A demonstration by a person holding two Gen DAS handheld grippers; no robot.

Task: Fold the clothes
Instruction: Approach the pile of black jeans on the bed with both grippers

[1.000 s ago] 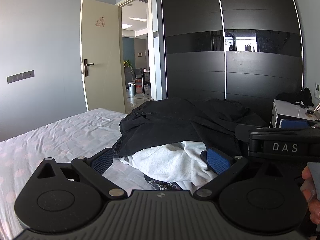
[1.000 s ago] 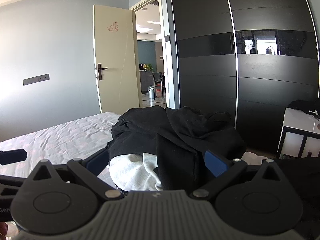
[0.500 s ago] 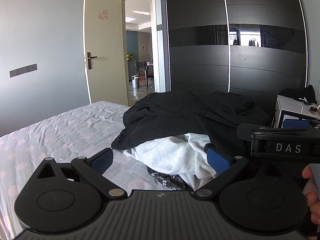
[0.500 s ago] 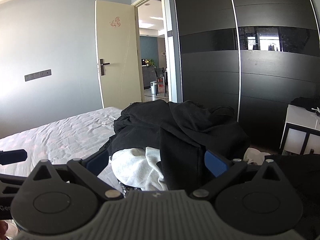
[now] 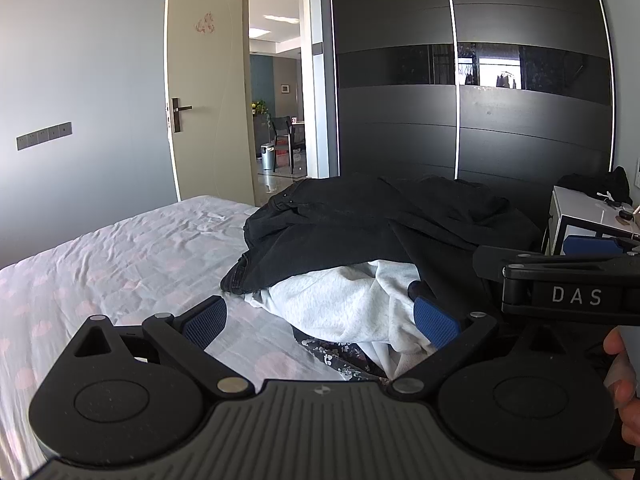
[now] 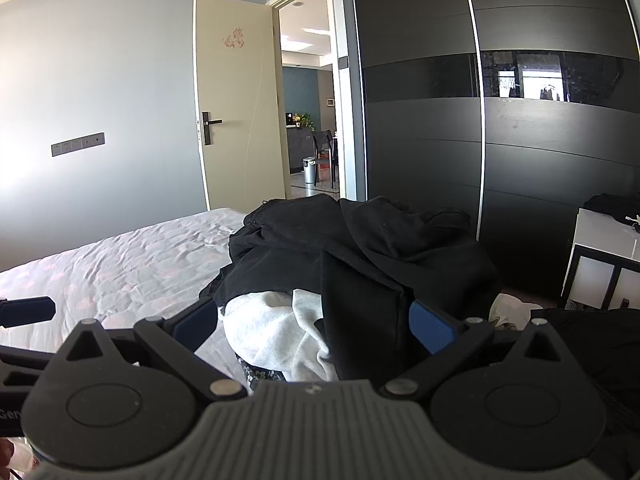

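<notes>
Both claws, left [image 5: 320, 320] and right [image 6: 314, 326], gape empty near the heap [image 5: 360, 240]; pinch one black edge [image 6: 360, 280], not the pile.

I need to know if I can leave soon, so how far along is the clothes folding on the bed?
Nothing looks folded yet. The black garments lie heaped over a white garment and a patterned piece on the bed. Nothing is in hand: the left gripper and right gripper are both open, facing the pile. The whole pile remains to be sorted and folded.
</notes>
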